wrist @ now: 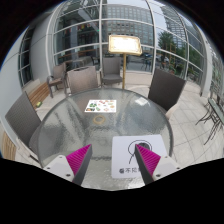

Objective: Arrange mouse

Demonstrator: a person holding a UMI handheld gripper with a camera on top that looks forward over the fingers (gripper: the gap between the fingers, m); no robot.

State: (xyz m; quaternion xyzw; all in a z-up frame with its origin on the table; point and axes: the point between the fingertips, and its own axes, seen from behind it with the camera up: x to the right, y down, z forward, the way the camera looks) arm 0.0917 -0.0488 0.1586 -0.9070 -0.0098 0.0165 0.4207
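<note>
A white mat with a black mouse-shaped outline and small print lies on the near right part of the round glass table. My gripper hovers above the table's near edge, fingers wide apart with nothing between them. The right finger covers part of the white mat; the left finger is over bare glass. I see no mouse in this view.
A small white card with green and red marks lies near the table's middle. Dark chairs stand around the table. A lectern with a board stands beyond it, before a glass wall.
</note>
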